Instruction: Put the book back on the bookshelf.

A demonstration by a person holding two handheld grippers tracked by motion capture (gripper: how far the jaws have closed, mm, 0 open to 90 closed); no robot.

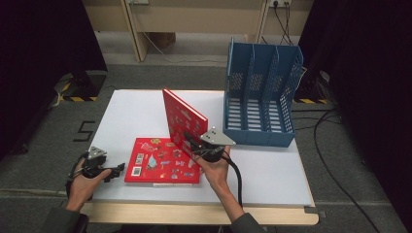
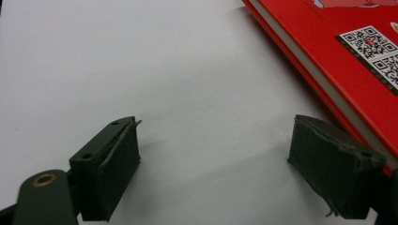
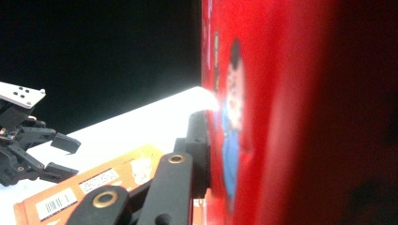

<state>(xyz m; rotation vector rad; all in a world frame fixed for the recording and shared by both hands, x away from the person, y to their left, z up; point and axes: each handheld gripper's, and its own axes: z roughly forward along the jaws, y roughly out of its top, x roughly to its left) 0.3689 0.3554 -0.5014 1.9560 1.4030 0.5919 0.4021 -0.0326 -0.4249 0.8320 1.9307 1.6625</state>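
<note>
Three cameras, one table

The high view looks forward and down over the white table (image 1: 272,170); each gripper view sits close (nearly touching), and all three share the flat red book (image 1: 163,161).

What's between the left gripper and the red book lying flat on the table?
Nothing: in the high view, bare white table separates the left gripper from the flat red book.

Right hand-held gripper (image 1: 192,141) clamps upright red book (image 1: 182,119); second book (image 1: 163,161) flat.

Blue file rack (image 1: 261,92) on white table (image 1: 136,111), wooden desk legs (image 1: 137,29) behind
</note>
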